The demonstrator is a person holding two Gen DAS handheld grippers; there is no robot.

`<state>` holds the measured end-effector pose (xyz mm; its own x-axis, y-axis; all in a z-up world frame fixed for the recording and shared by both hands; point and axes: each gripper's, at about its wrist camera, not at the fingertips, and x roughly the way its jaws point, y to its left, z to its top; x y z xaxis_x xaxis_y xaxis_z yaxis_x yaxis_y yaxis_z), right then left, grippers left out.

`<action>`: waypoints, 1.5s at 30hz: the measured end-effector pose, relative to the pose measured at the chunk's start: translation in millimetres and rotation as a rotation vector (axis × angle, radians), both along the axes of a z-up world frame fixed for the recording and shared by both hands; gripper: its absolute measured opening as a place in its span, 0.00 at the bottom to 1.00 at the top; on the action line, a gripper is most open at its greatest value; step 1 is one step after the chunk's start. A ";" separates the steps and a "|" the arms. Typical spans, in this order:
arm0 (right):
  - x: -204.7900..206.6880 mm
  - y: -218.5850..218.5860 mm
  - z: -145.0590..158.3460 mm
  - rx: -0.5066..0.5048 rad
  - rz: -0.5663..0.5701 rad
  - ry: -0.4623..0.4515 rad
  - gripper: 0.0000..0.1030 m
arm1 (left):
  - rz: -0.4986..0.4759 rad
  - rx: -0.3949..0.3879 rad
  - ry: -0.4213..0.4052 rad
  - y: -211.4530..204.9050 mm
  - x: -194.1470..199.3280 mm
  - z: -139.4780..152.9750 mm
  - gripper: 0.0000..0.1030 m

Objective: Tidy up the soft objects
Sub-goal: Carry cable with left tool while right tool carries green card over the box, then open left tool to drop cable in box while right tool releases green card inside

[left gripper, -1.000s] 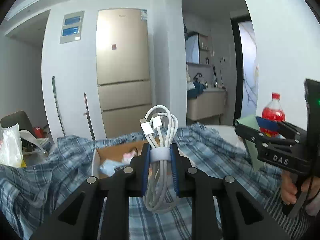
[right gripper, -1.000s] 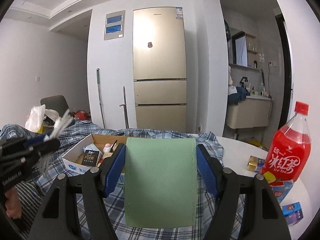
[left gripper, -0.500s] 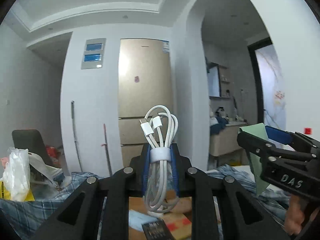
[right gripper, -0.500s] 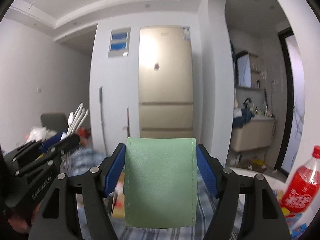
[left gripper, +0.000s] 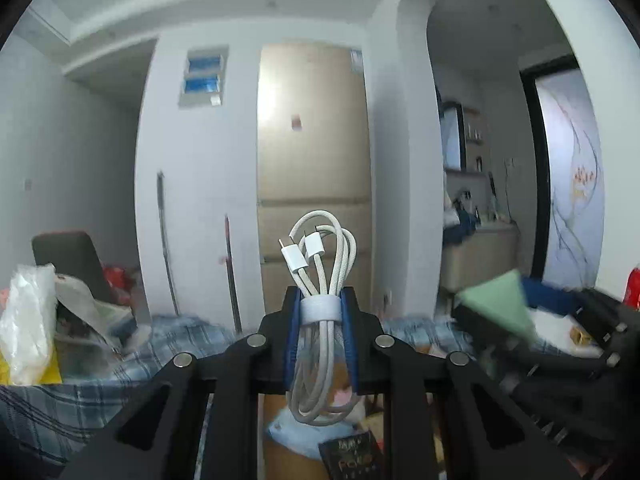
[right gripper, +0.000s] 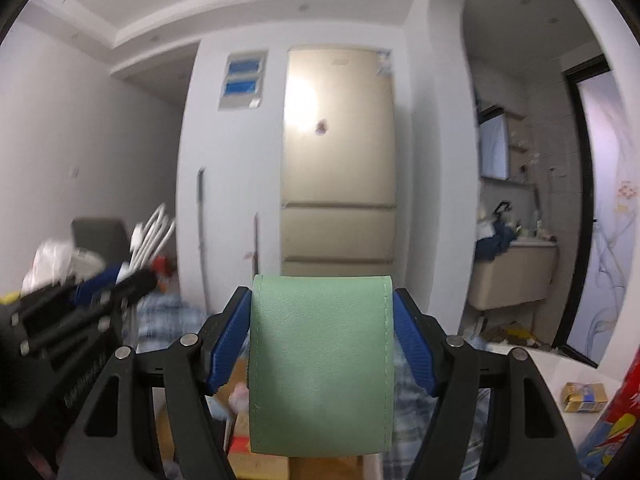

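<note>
My left gripper (left gripper: 319, 316) is shut on a coiled white charging cable (left gripper: 320, 280) bound by a white strap, held upright above a cardboard box (left gripper: 288, 456). My right gripper (right gripper: 321, 344) is shut on a folded pale green leather pouch (right gripper: 320, 364), also above the box (right gripper: 256, 440). The right gripper shows blurred at the right of the left wrist view (left gripper: 560, 344) with the green pouch (left gripper: 500, 304). The left gripper shows blurred at the left of the right wrist view (right gripper: 80, 312) with the cable (right gripper: 152, 232).
The box holds a black packet (left gripper: 352, 460), a pale blue item (left gripper: 296, 436) and something pink. A blue plaid cloth (left gripper: 92, 384) covers the table. A white plastic bag (left gripper: 28, 332) lies left. A red drink bottle (right gripper: 624, 412) and small yellow carton (right gripper: 584, 396) stand right.
Both grippers have tipped up and come forward over the box, still holding their loads. The two grippers have come closer together, and the box now sits directly below them.
</note>
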<state>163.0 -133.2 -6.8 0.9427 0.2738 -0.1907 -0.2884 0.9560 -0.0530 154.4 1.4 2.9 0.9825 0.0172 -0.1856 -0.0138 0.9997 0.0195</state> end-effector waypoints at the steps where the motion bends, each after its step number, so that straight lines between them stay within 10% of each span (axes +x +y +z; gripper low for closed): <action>1: 5.3 1.4 -5.9 -0.012 0.019 0.044 0.67 | -0.005 0.001 0.022 -0.4 2.9 -2.6 0.20; 7: 38.1 13.1 -37.6 -0.046 0.130 0.334 0.67 | -0.027 0.030 0.159 -7.6 17.3 -19.2 0.20; 27: 72.4 3.8 -54.8 -0.011 0.061 0.380 0.68 | -0.050 -0.056 0.253 0.4 31.4 -26.3 0.20; 35: 67.5 2.8 -54.1 -0.039 0.037 0.363 0.84 | -0.061 -0.073 0.306 0.3 36.5 -33.0 0.21; 38: 68.7 -2.3 -55.6 -0.044 0.016 0.372 0.86 | -0.074 -0.092 0.337 1.1 39.0 -36.1 0.33; 40: 69.5 -6.6 -57.1 -0.048 -0.005 0.375 0.86 | -0.067 -0.086 0.325 0.2 37.1 -34.5 0.69; 45: 70.7 -15.0 -56.5 -0.022 -0.028 0.373 0.89 | -0.043 -0.083 0.270 2.0 29.0 -28.0 0.77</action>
